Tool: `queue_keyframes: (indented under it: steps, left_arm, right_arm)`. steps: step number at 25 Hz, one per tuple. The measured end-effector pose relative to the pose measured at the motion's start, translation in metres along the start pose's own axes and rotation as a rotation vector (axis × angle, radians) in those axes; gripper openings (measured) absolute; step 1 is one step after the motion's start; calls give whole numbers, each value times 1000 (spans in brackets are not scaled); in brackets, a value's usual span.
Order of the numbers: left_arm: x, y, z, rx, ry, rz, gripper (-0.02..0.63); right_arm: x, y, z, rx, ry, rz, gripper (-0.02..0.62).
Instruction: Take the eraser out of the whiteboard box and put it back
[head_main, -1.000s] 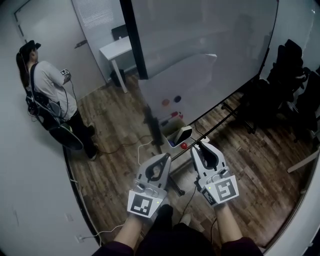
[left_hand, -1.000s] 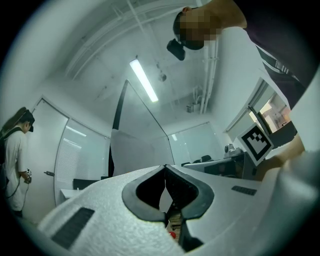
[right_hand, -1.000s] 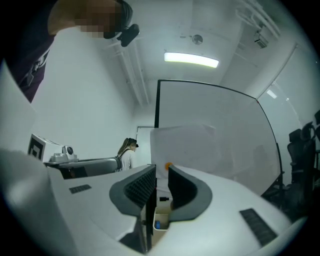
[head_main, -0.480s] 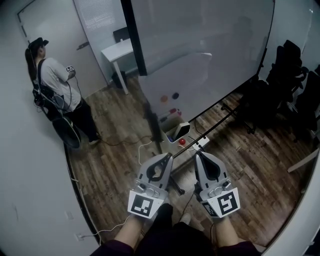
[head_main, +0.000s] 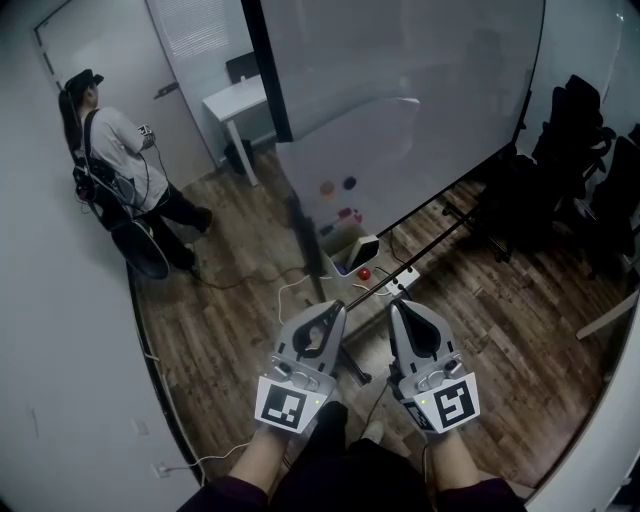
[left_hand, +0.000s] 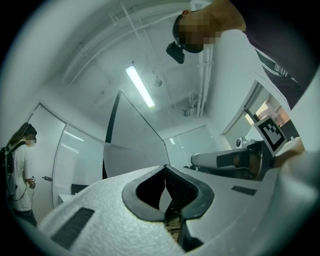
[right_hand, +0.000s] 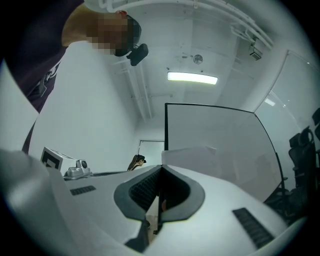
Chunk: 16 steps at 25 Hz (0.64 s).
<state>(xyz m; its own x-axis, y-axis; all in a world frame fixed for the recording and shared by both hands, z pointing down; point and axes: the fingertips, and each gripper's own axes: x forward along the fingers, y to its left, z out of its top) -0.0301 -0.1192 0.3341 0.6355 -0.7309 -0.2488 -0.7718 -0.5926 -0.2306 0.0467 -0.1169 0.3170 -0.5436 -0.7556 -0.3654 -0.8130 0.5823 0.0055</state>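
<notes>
My left gripper (left_hand: 165, 168) points upward, jaws together, nothing between them. Whiteboard (left_hand: 135, 147) beyond, a person (left_hand: 17, 165) standing far left, my right gripper (left_hand: 197, 160) alongside at right.

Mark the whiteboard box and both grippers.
whiteboard box (head_main: 345, 259): head view, on its outer wall.
left gripper (head_main: 333, 310): head view, at its shut fingertips.
right gripper (head_main: 402, 308): head view, at its shut fingertips.

pale eraser (head_main: 366, 249) standing tilted in whiteboard box (head_main: 344, 263); box open-topped

White left gripper (head_main: 336, 307); brown floor (head_main: 520, 330); blob (head_main: 365, 272) seemingly red.
</notes>
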Motion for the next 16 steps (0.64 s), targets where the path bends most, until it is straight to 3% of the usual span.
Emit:
queue_keyframes:
  steps: [16]
  left_arm:
    - [2,1,-7,-11,13,4,5]
  right_arm:
    - [0,1,-7,6,6,9,3]
